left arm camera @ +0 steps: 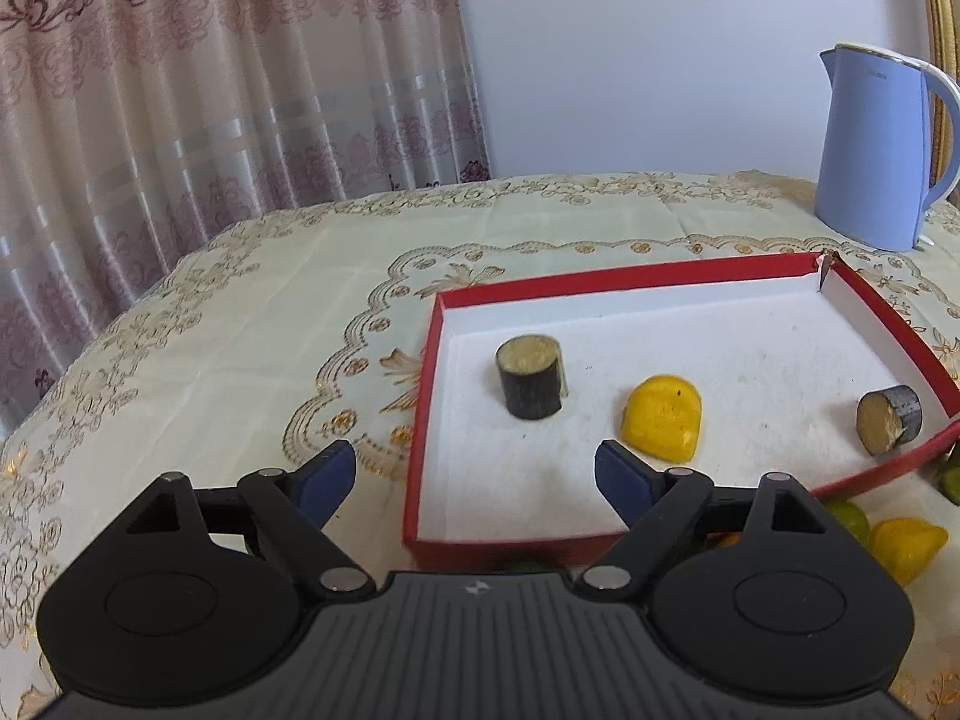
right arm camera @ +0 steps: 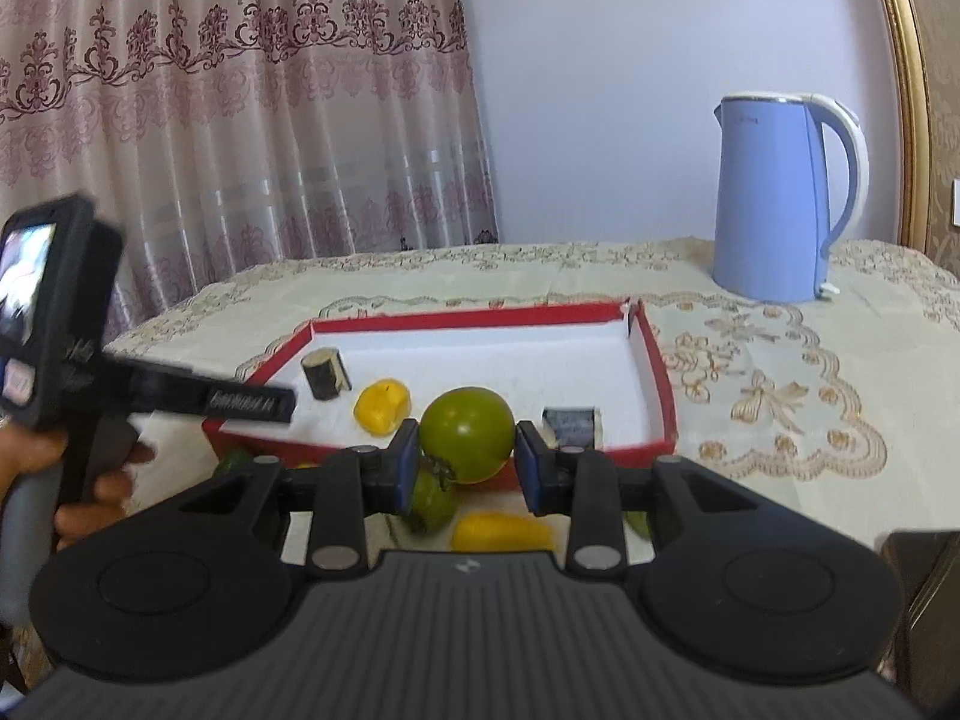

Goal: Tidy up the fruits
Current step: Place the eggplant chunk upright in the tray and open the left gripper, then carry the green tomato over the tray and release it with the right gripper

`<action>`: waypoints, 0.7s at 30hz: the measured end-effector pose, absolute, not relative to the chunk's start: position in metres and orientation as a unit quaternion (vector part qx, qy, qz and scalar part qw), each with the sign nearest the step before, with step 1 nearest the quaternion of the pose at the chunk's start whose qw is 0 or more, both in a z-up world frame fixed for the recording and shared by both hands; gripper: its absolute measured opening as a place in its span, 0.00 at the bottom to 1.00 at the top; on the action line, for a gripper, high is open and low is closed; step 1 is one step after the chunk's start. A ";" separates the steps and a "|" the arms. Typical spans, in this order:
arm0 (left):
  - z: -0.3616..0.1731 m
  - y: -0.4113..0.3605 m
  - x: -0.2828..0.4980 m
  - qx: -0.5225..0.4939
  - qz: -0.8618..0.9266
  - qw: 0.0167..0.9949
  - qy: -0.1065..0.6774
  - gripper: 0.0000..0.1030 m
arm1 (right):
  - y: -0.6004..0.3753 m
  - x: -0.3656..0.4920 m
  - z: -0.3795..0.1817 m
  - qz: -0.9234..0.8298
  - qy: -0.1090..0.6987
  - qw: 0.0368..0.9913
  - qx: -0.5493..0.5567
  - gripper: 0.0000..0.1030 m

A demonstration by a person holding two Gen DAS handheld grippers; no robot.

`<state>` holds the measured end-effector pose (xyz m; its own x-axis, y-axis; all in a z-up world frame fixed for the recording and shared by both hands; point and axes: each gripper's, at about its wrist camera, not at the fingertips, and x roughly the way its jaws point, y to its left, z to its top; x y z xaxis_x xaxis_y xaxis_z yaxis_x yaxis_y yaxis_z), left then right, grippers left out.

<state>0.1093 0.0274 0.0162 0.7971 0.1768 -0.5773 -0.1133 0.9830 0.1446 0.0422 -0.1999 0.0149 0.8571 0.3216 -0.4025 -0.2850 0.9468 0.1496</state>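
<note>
A: What does the right gripper (right arm camera: 467,459) hold?

B: It holds a green tomato (right arm camera: 467,434). The two blue pads (right arm camera: 407,461) press on its left and right sides, and the tomato is in the air, just in front of the near wall of the red box (right arm camera: 657,372).

A: And the left gripper (left arm camera: 474,477)?

B: Its fingers stand wide apart and hold nothing. It hangs over the near left corner of the same box (left arm camera: 423,414). In the right wrist view the person's left hand (right arm camera: 90,480) holds this tool at the left edge, a little blurred.

A: What lies inside the box?

B: On the white floor I see three pieces. One dark cylinder (left arm camera: 531,376) stands upright near the left wall; its top face is pale. A yellow fruit piece (left arm camera: 662,417) lies in the middle, near the front. A second dark cylinder (left arm camera: 888,420) lies on its side close to the right wall (I cannot tell what fruit these cylinders are).

A: Is more fruit outside?

B: Yes, on the embroidered tablecloth (left arm camera: 240,330) before the box: another green tomato with a stalk (right arm camera: 429,501), a yellow fruit (right arm camera: 501,531), and some more green pieces partly hidden.

A: And behind?

B: A blue electric kettle (right arm camera: 774,198) stands beyond the far right corner of the box, apart from it. A patterned curtain (right arm camera: 240,120) hangs behind the table.
</note>
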 end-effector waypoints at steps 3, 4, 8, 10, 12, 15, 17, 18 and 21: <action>0.014 0.031 0.104 0.047 0.079 0.946 0.311 0.85 | -0.198 0.051 0.022 0.154 0.210 0.965 0.037 0.31; 0.014 0.032 0.102 0.045 0.081 0.946 0.311 0.85 | -0.198 0.055 0.024 0.154 0.209 0.965 0.036 0.31; 0.012 0.036 0.097 0.041 0.080 0.946 0.312 0.85 | -0.194 0.066 0.030 0.152 0.206 0.966 0.032 0.31; 0.011 0.037 0.095 0.041 0.081 0.946 0.310 0.88 | -0.191 0.071 0.032 0.151 0.205 0.967 0.028 0.31; 0.011 0.038 0.093 0.042 0.085 0.947 0.307 0.94 | -0.189 0.076 0.033 0.149 0.205 0.967 0.028 0.31; 0.009 0.038 0.089 0.045 0.088 0.948 0.301 0.95 | -0.186 0.083 0.034 0.148 0.206 0.967 0.027 0.31; 0.008 0.038 0.086 0.044 0.087 0.949 0.300 0.95 | -0.184 0.088 0.034 0.147 0.209 0.967 0.027 0.31; 0.008 0.039 0.086 0.043 0.087 0.949 0.300 0.95 | -0.183 0.090 0.033 0.147 0.210 0.966 0.027 0.31; 0.007 0.039 0.083 0.041 0.082 0.949 0.302 0.95 | -0.180 0.095 0.031 0.146 0.213 0.966 0.024 0.31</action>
<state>0.0828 0.0394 0.0068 0.8041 0.1798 -0.5667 -0.1307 0.9833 0.1265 0.0947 -0.1803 0.0309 0.8664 0.2924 -0.4047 -0.2717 0.9562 0.1093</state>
